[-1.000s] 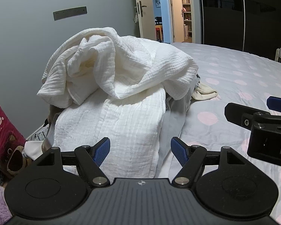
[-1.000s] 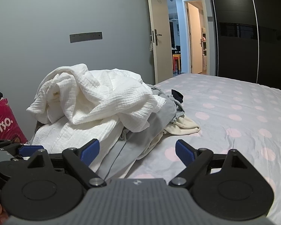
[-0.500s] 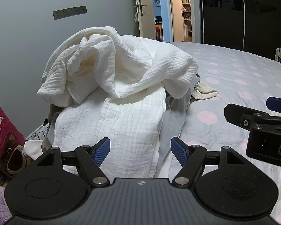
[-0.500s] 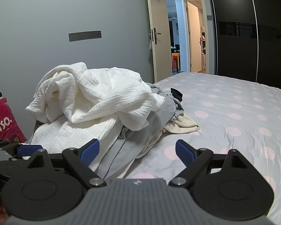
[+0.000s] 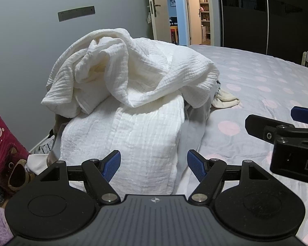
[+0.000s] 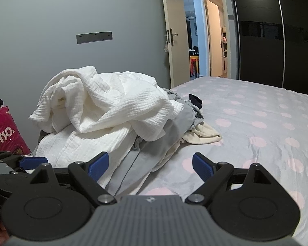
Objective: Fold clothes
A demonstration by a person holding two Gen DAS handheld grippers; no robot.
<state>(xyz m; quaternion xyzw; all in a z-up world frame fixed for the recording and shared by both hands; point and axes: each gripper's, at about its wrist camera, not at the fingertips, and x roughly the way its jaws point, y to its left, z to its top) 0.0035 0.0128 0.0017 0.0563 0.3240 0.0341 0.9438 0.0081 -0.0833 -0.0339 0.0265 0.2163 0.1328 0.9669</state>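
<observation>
A heap of clothes sits on the bed, topped by a crumpled white crinkle garment (image 5: 133, 75) (image 6: 104, 106). Grey garments (image 6: 164, 141) and a cream piece (image 6: 203, 135) poke out underneath on the right side. My left gripper (image 5: 154, 163) is open, close in front of the white fabric, with nothing between its blue pads. My right gripper (image 6: 151, 165) is open too, hovering over the lower edge of the grey clothes and the bedsheet. In the left wrist view the right gripper's fingers (image 5: 277, 129) show at the right edge.
The bed has a grey sheet with pink dots (image 6: 256, 127), stretching away to the right. A pink printed bag (image 5: 2, 149) stands left of the heap by the grey wall. An open door (image 6: 172, 34) and dark wardrobe (image 6: 277, 30) lie beyond the bed.
Both grippers have shifted only slightly; the right one has risen a little so the heap sits lower in its view. Both stay open.
</observation>
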